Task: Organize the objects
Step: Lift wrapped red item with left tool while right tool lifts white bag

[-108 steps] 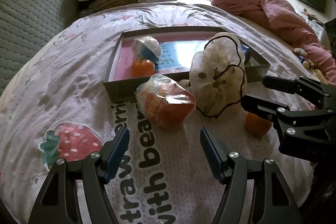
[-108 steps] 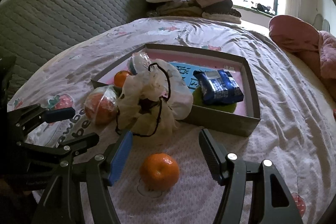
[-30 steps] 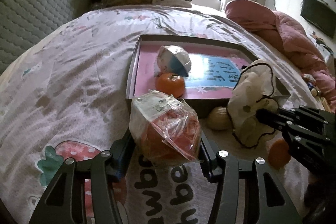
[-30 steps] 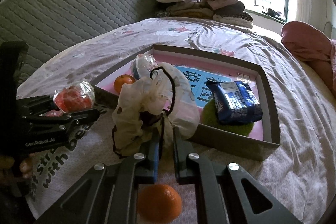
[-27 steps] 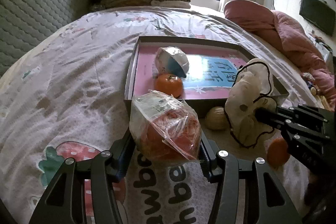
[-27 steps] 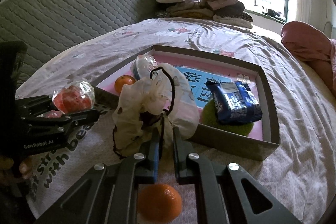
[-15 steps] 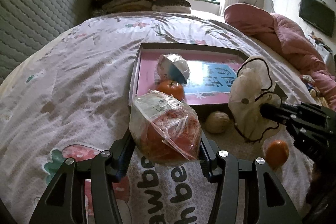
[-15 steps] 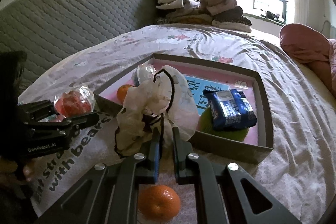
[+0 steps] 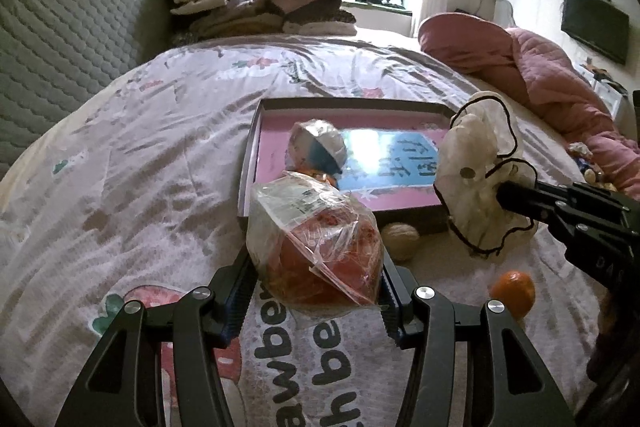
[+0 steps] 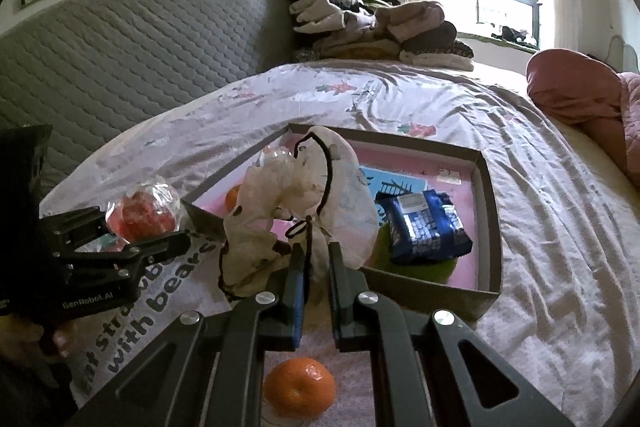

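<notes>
Now, the scene on the bed:
Left hand-held gripper [image 9: 316,287]: clamped on a clear bag of red-orange fruit [image 9: 316,247], lower centre of the left wrist view, held above the bedsheet [image 9: 120,167].
Right hand-held gripper [image 10: 316,267]: its jaws are together on the thin fabric of a cream drawstring pouch [image 10: 296,203], centre of the right wrist view; the pouch hangs in front of the box edge.
Box [image 10: 490,227]: grey, shallow, pink inside, lies on the bed in the middle of both views.
Inside the box: a blue snack packet [image 10: 424,223] on a green patch, a small orange, a wrapped round thing [image 9: 318,145].
Loose orange [image 10: 300,391]: on the sheet, bottom centre, below the right jaws.
Walnut-like ball [image 9: 400,239]: on the sheet, just in front of the box wall.
</notes>
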The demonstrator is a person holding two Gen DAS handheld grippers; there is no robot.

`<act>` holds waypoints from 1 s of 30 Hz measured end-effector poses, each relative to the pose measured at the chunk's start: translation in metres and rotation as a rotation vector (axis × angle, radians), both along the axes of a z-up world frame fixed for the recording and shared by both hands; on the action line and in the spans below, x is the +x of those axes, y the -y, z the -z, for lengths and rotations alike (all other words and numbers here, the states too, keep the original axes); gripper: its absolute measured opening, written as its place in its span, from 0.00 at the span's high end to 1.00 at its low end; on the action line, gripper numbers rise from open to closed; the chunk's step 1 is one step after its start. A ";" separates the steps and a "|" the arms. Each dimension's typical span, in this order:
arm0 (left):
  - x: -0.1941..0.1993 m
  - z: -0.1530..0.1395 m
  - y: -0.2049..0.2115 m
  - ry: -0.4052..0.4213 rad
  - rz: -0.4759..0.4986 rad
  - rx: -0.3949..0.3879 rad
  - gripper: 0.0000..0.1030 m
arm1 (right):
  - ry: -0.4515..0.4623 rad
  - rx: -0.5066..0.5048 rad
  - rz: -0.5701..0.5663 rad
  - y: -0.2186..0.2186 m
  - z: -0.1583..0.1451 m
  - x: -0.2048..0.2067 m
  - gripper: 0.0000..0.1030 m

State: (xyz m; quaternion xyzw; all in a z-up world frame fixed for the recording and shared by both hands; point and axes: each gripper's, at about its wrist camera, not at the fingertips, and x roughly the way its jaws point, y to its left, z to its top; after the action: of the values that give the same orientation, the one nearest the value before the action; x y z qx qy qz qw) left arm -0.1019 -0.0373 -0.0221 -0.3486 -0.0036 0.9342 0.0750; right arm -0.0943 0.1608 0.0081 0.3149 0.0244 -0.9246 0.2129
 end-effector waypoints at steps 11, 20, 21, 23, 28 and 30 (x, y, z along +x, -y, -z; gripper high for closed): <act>0.013 -0.025 -0.008 -0.076 0.002 -0.039 0.45 | -0.039 -0.023 0.007 -0.006 -0.015 0.007 0.90; 0.010 -0.042 -0.006 -0.105 -0.019 -0.054 0.46 | -0.051 -0.032 0.019 -0.009 -0.020 0.011 0.90; 0.010 -0.044 -0.005 -0.110 -0.018 -0.052 0.46 | -0.052 -0.033 0.020 -0.009 -0.020 0.011 0.90; 0.009 -0.048 -0.006 -0.121 -0.016 -0.057 0.45 | -0.056 -0.033 0.020 -0.009 -0.021 0.012 0.90; 0.005 -0.052 -0.008 -0.140 -0.011 -0.076 0.45 | -0.067 -0.031 0.026 -0.010 -0.024 0.012 0.90; 0.004 -0.053 -0.007 -0.142 -0.009 -0.079 0.45 | -0.071 -0.030 0.030 -0.011 -0.025 0.012 0.90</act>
State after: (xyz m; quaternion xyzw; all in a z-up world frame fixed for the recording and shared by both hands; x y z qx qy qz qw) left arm -0.0981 -0.0304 0.0307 -0.2839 0.0370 0.9564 0.0573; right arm -0.0821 0.1721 0.0329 0.2791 0.0135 -0.9385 0.2029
